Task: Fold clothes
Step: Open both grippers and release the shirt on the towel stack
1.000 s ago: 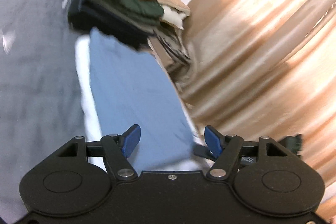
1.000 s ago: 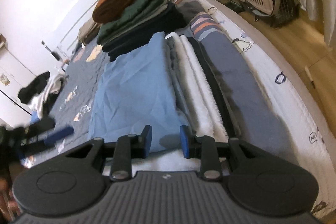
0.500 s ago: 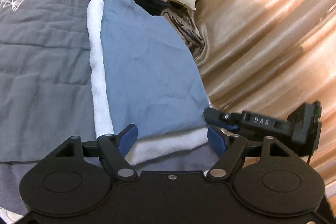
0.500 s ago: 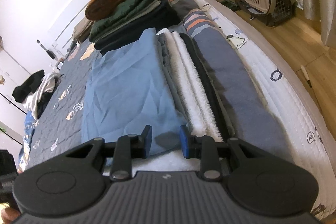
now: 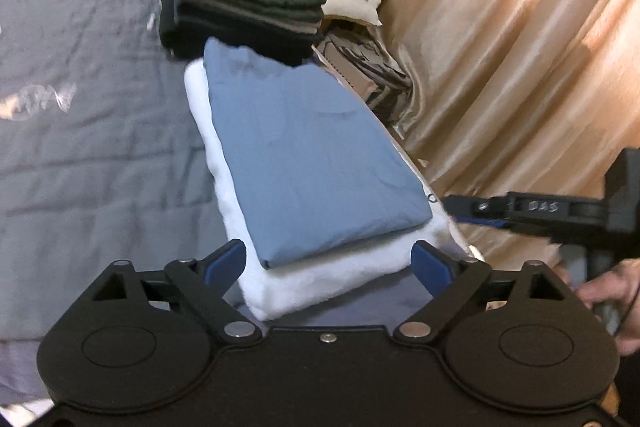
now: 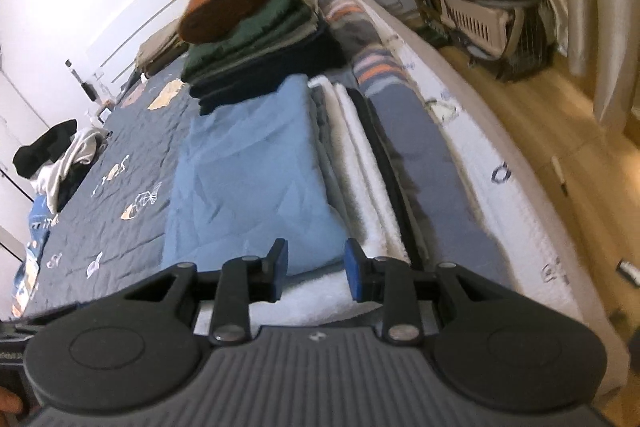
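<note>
while both grippers gape, blue shirt [image 5: 312, 155] lies just ahead.

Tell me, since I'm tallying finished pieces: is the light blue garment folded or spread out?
Folded. The light blue garment lies as a flat rectangle with a doubled near edge, stacked on a white fleece piece.

Left tongs [image 5: 330, 261] gape wide and empty; right tongs [image 6: 315, 269] stand parted, gripping nothing.
</note>
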A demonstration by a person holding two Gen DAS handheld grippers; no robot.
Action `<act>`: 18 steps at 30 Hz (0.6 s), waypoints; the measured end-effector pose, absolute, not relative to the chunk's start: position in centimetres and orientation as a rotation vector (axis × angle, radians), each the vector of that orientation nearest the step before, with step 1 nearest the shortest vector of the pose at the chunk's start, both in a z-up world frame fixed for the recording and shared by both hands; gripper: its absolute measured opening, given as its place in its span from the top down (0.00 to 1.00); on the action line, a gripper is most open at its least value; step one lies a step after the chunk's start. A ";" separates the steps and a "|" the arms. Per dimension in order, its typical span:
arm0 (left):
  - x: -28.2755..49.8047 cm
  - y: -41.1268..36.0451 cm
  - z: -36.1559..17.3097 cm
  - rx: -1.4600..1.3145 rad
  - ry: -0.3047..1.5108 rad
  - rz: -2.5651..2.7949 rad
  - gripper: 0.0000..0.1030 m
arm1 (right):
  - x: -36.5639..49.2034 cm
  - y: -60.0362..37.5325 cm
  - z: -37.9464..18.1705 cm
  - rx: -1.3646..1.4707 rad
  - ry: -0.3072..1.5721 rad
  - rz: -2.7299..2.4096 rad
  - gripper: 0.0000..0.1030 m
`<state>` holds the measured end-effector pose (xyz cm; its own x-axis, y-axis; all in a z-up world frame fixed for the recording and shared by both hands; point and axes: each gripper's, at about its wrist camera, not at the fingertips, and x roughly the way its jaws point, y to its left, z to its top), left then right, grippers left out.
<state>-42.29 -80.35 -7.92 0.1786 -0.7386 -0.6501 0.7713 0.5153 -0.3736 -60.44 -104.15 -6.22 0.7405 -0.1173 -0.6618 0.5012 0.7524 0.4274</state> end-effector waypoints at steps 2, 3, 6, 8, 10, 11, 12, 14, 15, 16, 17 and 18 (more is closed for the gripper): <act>-42.7 -80.2 -7.0 0.079 0.865 -1.055 0.12 | -60.5 -103.5 -5.1 0.595 0.666 -0.369 0.66; -42.8 -80.1 -6.7 0.093 0.854 -1.049 0.09 | -60.5 -103.2 -4.5 0.574 0.676 -0.370 0.62; -43.3 -79.9 -5.7 0.134 0.825 -1.034 0.04 | -60.7 -102.0 -2.9 0.505 0.691 -0.367 0.51; -43.7 -79.8 -5.1 0.161 0.817 -1.025 0.01 | -60.7 -101.1 -2.0 0.459 0.693 -0.370 0.46; -43.9 -79.6 -4.7 0.178 0.808 -1.021 0.01 | -60.7 -100.5 -1.4 0.432 0.697 -0.368 0.39; -44.0 -79.6 -4.5 0.190 0.809 -1.021 0.00 | -60.7 -100.2 -1.1 0.424 0.703 -0.369 0.38; -44.0 -79.6 -4.5 0.206 0.827 -1.007 0.00 | -60.7 -100.0 -1.1 0.416 0.711 -0.374 0.37; -43.9 -79.5 -4.4 0.226 0.848 -0.991 0.00 | -60.6 -99.6 -0.9 0.401 0.727 -0.382 0.35; -43.9 -79.3 -4.3 0.229 0.852 -0.989 0.00 | -60.5 -99.4 -0.8 0.394 0.735 -0.387 0.35; -43.9 -79.2 -4.3 0.232 0.855 -0.986 0.00 | -60.5 -99.2 -0.8 0.386 0.744 -0.393 0.34; -43.9 -79.0 -4.2 0.238 0.851 -0.983 0.00 | -60.5 -99.0 -0.7 0.379 0.753 -0.398 0.34; -43.9 -78.9 -4.1 0.243 0.849 -0.979 0.00 | -60.4 -98.9 -0.7 0.380 0.764 -0.402 0.34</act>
<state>-43.91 -78.92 -4.06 0.2753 -0.6299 -0.7262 0.8078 0.5611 -0.1805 -60.44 -98.87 -0.68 0.6542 -0.2108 -0.7264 0.4798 0.8580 0.1831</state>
